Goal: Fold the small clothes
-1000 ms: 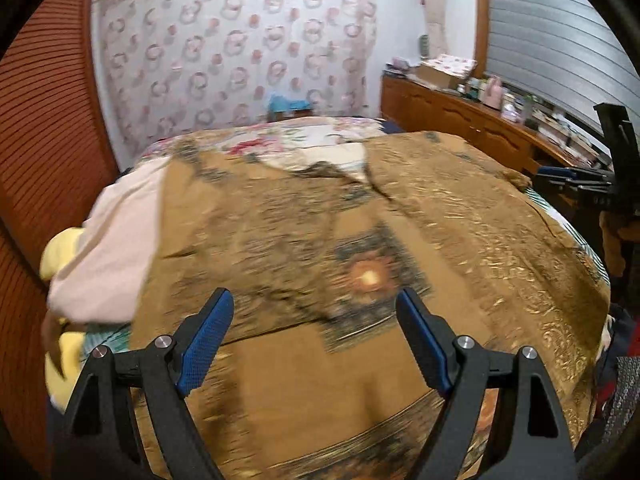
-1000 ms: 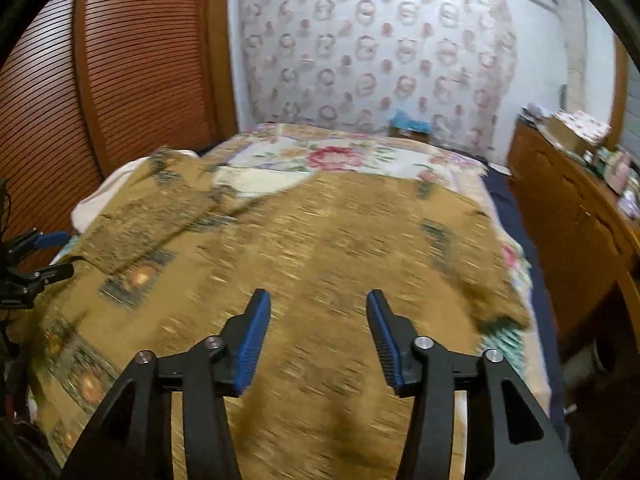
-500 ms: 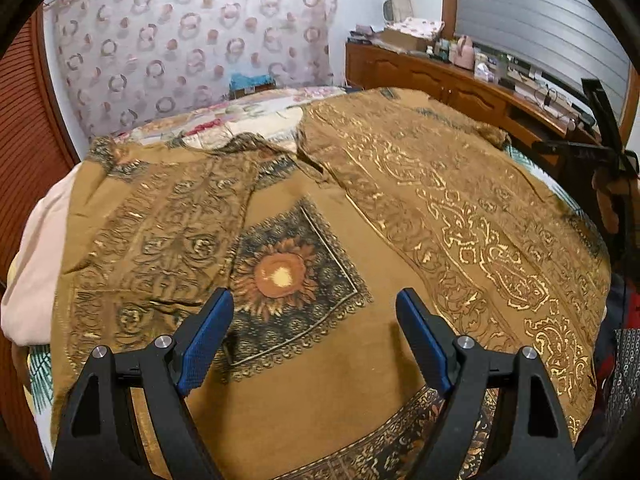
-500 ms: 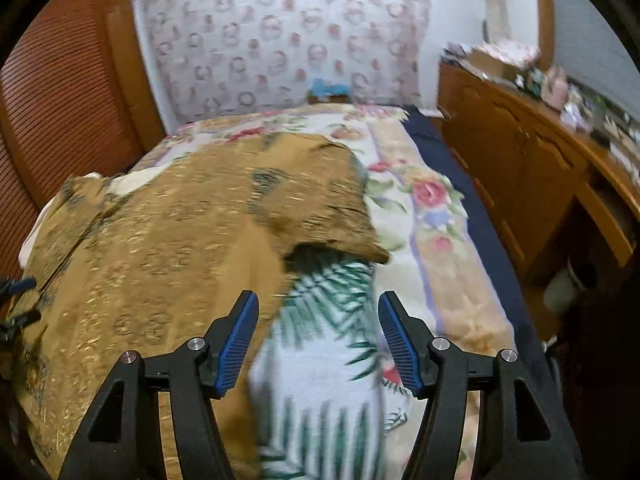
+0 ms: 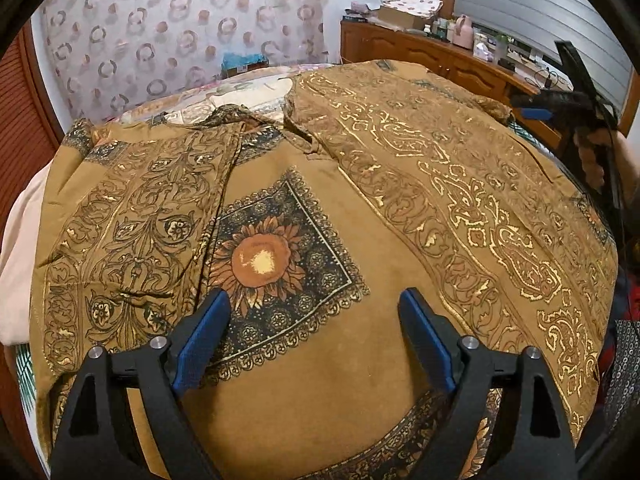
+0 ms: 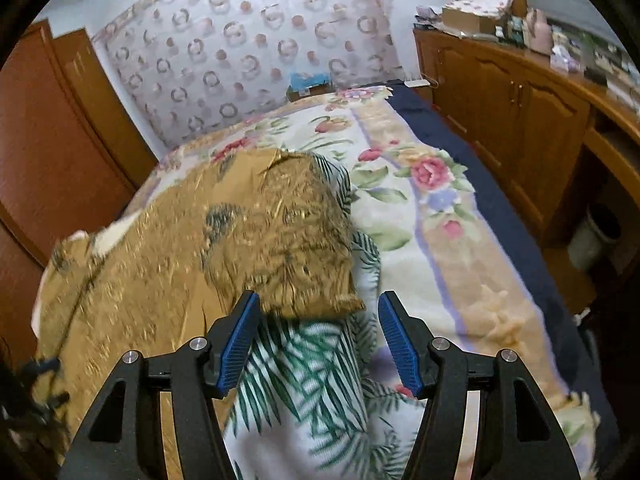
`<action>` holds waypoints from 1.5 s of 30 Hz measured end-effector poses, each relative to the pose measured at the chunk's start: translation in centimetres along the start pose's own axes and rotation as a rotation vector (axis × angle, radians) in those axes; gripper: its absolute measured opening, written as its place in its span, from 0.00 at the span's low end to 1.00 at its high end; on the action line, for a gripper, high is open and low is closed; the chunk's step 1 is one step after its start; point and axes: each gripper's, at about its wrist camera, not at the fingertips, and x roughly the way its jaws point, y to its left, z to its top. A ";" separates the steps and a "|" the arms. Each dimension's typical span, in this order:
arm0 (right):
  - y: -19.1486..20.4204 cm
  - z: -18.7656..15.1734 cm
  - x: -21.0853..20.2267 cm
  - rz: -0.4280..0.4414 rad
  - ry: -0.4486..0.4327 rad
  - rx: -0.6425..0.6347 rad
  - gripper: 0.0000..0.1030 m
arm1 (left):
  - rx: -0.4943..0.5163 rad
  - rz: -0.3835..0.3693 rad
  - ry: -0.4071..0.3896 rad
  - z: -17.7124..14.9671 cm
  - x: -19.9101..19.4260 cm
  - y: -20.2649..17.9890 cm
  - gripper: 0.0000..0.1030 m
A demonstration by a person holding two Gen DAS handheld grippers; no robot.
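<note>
A brown shirt with gold paisley print (image 5: pixel 328 368) lies spread flat on the bed, a sunflower panel (image 5: pixel 276 264) on its front. My left gripper (image 5: pixel 314 312) is open and empty, hovering over the shirt's lower front. In the right wrist view the shirt's sleeve (image 6: pixel 288 232) lies folded at the garment's right side. My right gripper (image 6: pixel 318 316) is open and empty, its blue pads (image 6: pixel 240 336) either side of the sleeve's hem, just above it. The right gripper also shows in the left wrist view (image 5: pixel 560 100) at the far right.
A floral bedspread (image 6: pixel 420 208) and a green leaf-print cloth (image 6: pixel 304 384) lie under the shirt. A pink cloth (image 5: pixel 20 240) sits at the bed's left edge. A wooden dresser (image 6: pixel 520 92) with clutter stands right of the bed. A wooden wardrobe (image 6: pixel 52 140) stands left.
My left gripper has moved lower and closer over the shirt's front. My right gripper has swung right and down to the folded sleeve's hem. Both stayed open.
</note>
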 end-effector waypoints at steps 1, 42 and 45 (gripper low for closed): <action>-0.3 0.3 0.7 0.001 0.005 0.015 0.62 | 0.001 -0.002 0.001 0.0 0.0 0.0 0.86; 16.1 -3.1 -1.1 0.125 -0.016 -0.570 0.49 | -0.049 0.003 -0.096 0.0 -2.5 0.1 0.88; 14.5 -2.0 -1.0 0.108 -0.006 -0.511 0.49 | -0.057 -0.004 -0.145 0.1 -4.4 0.0 0.88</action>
